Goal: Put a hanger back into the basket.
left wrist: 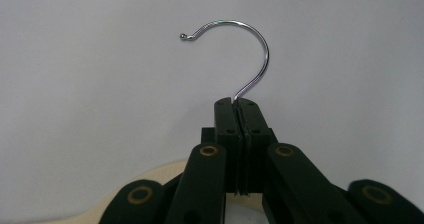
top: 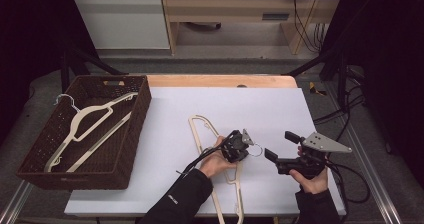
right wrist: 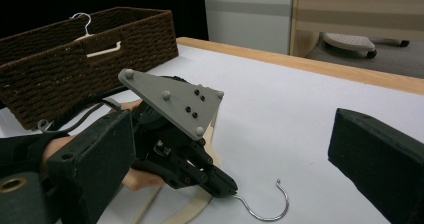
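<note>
Our left gripper (left wrist: 239, 109) jaws pinch the hanger's metal hook (left wrist: 250, 59) on the worktop (top: 260, 109); our right gripper (top: 280, 151) jaws are spread.

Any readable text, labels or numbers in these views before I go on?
Sleeve: a small white mark, too small to read.
Cabinet beyond the table: a grey label, too blurred to read.
Basket: a pale patch on the front wall, unreadable.
No other text.

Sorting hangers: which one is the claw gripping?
The hanger flat on the white table; the left claw pinches its metal hook. The other lies in the basket.
</note>
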`<state>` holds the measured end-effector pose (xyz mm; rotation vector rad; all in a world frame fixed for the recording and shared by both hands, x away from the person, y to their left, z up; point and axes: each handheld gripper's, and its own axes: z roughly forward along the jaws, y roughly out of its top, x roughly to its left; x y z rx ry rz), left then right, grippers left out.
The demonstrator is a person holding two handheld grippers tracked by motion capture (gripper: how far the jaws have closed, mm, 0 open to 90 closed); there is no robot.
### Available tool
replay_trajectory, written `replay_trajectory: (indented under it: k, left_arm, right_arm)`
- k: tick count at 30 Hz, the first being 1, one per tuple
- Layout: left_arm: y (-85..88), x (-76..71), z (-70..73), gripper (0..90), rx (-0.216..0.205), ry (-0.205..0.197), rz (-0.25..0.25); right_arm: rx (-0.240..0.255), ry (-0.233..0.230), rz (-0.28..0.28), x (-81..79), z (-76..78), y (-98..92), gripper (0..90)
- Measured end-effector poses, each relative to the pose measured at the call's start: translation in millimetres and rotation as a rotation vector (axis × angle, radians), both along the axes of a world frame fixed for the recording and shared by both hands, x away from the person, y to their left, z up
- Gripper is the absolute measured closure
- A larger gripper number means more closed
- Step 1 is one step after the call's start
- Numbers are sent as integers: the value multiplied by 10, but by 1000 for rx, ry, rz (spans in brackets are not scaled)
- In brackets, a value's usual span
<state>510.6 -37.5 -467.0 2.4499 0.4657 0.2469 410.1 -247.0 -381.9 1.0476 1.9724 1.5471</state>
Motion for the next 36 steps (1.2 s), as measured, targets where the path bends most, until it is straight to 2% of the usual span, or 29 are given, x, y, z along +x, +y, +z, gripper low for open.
replay_trajectory:
  k: [3, 8, 10, 12, 21, 25, 29, 31, 36]
  left_arm:
    - [10, 1, 13, 892, 4, 13, -7]
    - [33, -11, 35, 893, -1, 9, -13]
    - [59, -17, 63, 893, 1, -4, -16]
    - [76, -33, 65, 893, -24, -11, -4]
    - [257, -31, 189, 893, -77, -18, 25]
    - [320, -42, 253, 893, -101, -36, 34]
    - [351, -63, 303, 893, -109, -58, 42]
    - [372, -67, 336, 893, -88, -62, 32]
    - [369, -95, 343, 893, -110, -68, 46]
  right_arm:
    - [6, 5, -4, -3, -5, 2, 56]
    - [9, 16, 0, 7, -26, 9, 61]
    - [-4, 30, 10, 21, -54, 41, 65]
    - [-8, 45, 13, 29, -73, 65, 71]
    - [-36, 124, 38, 72, -225, 230, 84]
    - [-42, 142, 48, 88, -280, 278, 97]
    - [-49, 179, 60, 112, -356, 353, 111]
    - [-47, 203, 65, 124, -400, 407, 116]
    - [-48, 246, 79, 167, -511, 505, 141]
